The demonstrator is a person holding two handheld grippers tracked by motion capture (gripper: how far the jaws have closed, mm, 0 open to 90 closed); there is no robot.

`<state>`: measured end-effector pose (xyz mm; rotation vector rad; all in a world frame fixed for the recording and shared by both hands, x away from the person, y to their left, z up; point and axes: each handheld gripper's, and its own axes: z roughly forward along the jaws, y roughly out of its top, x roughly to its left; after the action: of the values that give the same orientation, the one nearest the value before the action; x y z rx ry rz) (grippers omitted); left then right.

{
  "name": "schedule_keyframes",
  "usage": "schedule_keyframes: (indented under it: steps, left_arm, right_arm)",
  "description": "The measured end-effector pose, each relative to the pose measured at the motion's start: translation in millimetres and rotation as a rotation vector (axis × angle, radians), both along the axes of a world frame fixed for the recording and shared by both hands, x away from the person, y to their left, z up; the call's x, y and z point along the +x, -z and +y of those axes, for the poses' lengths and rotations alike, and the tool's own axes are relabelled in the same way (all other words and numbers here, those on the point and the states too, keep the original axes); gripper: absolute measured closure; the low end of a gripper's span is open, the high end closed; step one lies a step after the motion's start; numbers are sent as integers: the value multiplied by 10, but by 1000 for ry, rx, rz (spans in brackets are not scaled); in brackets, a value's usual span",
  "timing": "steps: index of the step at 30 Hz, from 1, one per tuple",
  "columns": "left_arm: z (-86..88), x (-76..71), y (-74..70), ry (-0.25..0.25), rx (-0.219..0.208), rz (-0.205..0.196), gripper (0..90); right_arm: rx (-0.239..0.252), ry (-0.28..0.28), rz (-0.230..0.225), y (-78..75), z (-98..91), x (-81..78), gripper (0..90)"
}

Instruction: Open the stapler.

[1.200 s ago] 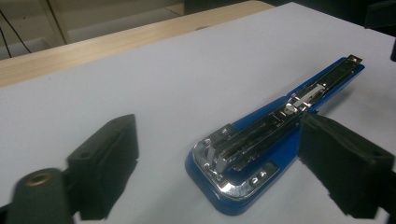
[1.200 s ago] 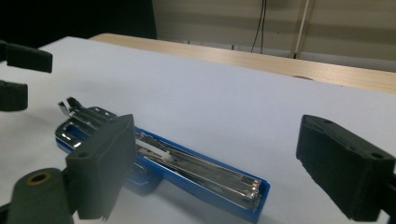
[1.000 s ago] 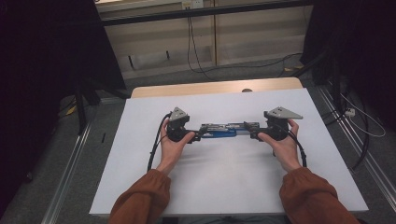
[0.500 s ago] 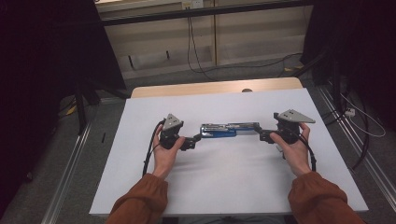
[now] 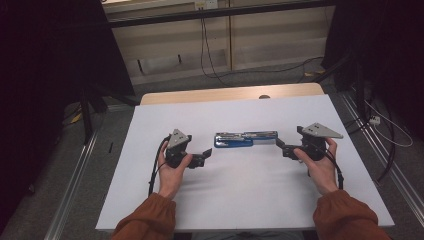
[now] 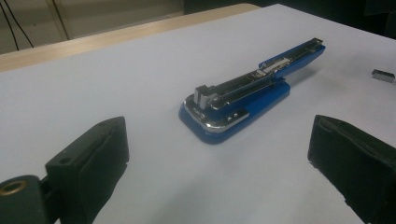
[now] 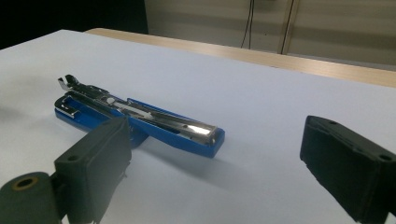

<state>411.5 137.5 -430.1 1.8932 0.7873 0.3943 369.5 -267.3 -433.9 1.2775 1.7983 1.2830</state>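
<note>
Two open tongs flanking stapler (image 5: 245, 139)

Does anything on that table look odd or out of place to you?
The blue stapler lies swung fully open, its metal staple channel exposed. A small loose strip of staples sits apart on the white table. Both grippers are open beside it.

I work in a lab or test bay: my table (image 5: 150, 190) wears a plain white cover, dark curtains (image 5: 50, 75) hang on both sides, loose cables (image 5: 215, 60) trail over the bare floor (image 5: 165, 85), and metal rails (image 5: 75, 175) flank the table.
</note>
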Motion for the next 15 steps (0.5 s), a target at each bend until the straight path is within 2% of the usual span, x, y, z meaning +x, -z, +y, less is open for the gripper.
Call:
schedule_keyframes:
  steps: [5, 7, 8, 12, 15]
  left_arm:
    - [118, -125, -21, -8, -2, -6, 54]
    - [180, -167, -33, -22, -42, 7, 54]
    - [210, -186, -42, -28, -46, 8, 54]
    - [281, -268, -53, -57, -16, -25, 55]
    - [343, -332, -55, -59, -17, -19, 55]
  right_arm:
    - [-5, 8, -9, -8, -50, -62, 88]
    - [-8, 9, -6, -6, -68, -89, 90]
    - [-20, 8, -6, -7, -77, -102, 91]
    - [-29, 1, -4, -27, -110, -159, 92]
    - [-30, -4, -2, -38, -139, -210, 98]
